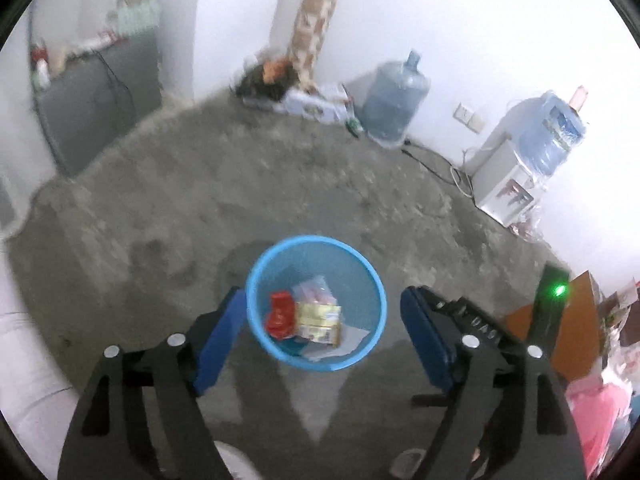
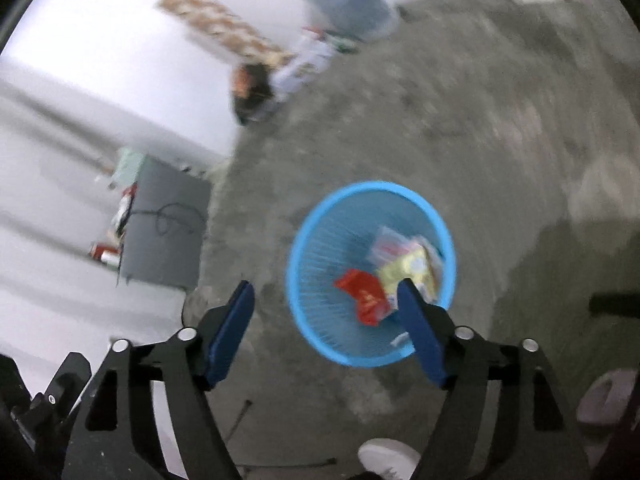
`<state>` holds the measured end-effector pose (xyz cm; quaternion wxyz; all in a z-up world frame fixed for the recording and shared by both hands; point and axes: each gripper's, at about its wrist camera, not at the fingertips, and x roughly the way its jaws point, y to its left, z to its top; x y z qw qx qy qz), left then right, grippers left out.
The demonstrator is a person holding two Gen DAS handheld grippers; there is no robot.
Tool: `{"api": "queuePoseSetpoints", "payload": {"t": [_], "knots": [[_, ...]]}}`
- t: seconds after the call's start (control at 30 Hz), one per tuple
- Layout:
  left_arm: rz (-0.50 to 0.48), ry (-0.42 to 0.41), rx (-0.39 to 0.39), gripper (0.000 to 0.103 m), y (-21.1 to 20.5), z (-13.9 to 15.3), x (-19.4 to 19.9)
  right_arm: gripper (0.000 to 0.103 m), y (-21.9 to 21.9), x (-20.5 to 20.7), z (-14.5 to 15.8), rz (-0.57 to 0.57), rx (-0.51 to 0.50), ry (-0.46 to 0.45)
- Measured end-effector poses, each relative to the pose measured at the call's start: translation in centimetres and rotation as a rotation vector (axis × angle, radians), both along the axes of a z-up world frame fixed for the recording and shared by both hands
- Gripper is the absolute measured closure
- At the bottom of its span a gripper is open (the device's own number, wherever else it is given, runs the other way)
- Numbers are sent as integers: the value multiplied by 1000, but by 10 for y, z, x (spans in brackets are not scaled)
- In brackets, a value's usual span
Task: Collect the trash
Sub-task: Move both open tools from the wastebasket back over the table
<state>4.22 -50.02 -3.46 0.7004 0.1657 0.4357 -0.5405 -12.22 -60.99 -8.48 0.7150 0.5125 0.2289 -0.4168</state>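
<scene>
Blue bin point(image 1: 316, 248) holding wrappers point(image 1: 316, 316) below both grippers, left point(image 1: 324, 316) and right point(image 2: 326, 308) jaws spread wide, empty.

Both views soft, daylight-bright, colours washed. White wall point(image 1: 460, 32) overexposed in left wrist view, glare bleaching top right. Concrete floor point(image 1: 280, 184) dimmer, darker patches beside blue basket point(image 1: 256, 280). Strong fisheye bend; black vignette at corners. Right wrist view heavily motion-smeared: water jug point(image 2: 344, 0) and patterned roll point(image 2: 224, 24) streaked, floor texture blurred. Green lamp point(image 1: 560, 290) flares at right edge.
</scene>
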Motion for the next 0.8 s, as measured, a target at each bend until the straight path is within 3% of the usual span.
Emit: {"api": "queuePoseSetpoints", "payload": {"t": [0.17, 0.27, 0.53, 0.8], "knots": [[93, -44, -94, 17, 94, 57, 20, 17, 50, 36, 51, 154, -120, 54], [194, -73, -137, 15, 160, 76, 36, 15, 85, 61, 73, 252, -179, 91], [471, -166, -171, 12, 321, 96, 72, 8, 185, 137, 122, 485, -381, 195], [669, -238, -237, 11, 429, 106, 87, 8, 271, 185, 132, 688, -612, 363]]}}
